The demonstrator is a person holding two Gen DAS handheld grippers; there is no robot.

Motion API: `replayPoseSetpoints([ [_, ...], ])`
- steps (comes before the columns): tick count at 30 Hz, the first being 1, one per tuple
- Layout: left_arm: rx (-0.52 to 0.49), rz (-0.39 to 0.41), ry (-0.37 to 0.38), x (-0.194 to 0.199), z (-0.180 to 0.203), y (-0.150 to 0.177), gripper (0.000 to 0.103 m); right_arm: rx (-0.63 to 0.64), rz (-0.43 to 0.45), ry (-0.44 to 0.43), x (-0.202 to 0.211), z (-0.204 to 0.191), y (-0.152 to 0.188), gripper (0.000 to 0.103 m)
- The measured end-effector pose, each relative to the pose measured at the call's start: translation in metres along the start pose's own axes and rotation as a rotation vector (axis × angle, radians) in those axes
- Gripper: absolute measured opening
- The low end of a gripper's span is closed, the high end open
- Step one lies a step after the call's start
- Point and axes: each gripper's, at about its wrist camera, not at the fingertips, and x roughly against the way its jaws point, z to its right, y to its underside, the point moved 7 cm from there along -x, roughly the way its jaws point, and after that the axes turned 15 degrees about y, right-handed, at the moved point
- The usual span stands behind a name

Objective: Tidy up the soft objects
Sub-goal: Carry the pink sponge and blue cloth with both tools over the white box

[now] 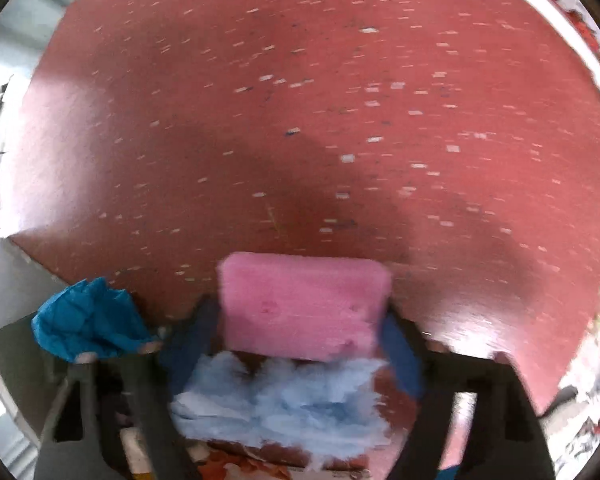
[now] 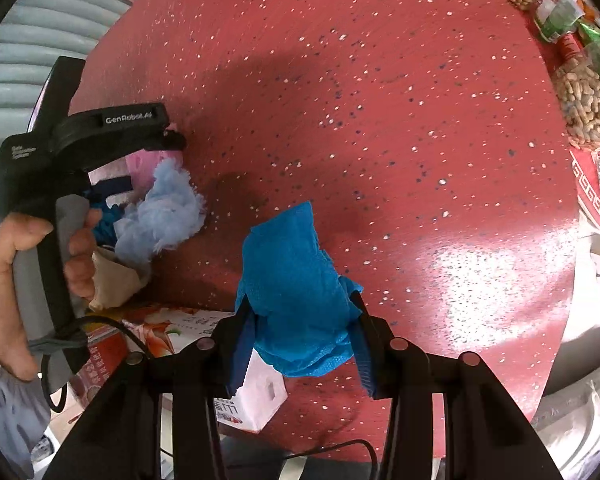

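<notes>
My left gripper (image 1: 302,312) points down at the table, and its blue pads press on both sides of a pink sponge (image 1: 304,304). A pale blue fluffy piece (image 1: 284,400) lies just under the sponge. In the right wrist view that fluffy piece (image 2: 160,216) sits beside the left gripper, and the sponge (image 2: 140,164) is mostly hidden behind it. My right gripper (image 2: 300,308) is shut on a crumpled bright blue cloth (image 2: 296,280), held above the table. The same cloth (image 1: 88,320) shows at the lower left of the left wrist view.
The round red speckled table (image 2: 380,120) has bags and jars of peanuts (image 2: 588,108) at its right rim. A printed cardboard box (image 2: 160,328), a white carton (image 2: 256,396) and a beige wrapper (image 2: 112,280) lie near the front left. A hand (image 2: 4,280) grips the left handle.
</notes>
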Motion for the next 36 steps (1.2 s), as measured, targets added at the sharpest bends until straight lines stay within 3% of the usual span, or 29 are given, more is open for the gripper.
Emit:
replayPoseSetpoints([
  [6,-0.133,0.021,0.006,0.013,0.025,0.009,0.072,-0.002,0.013,0.016,-0.004,0.003,0.004,0.045],
  [17,-0.388,0.058,0.115,0.07,0.074,0.077,0.072,-0.055,0.01,0.048,-0.005,0.019,0.027,0.045],
  [26,-0.55,0.029,0.176,0.096,0.07,0.143,0.072,-0.096,0.013,0.098,-0.001,0.028,0.063,0.045],
  [36,-0.692,0.003,0.244,0.122,0.046,0.202,0.072,-0.117,0.021,0.129,0.004,0.01,0.121,0.045],
])
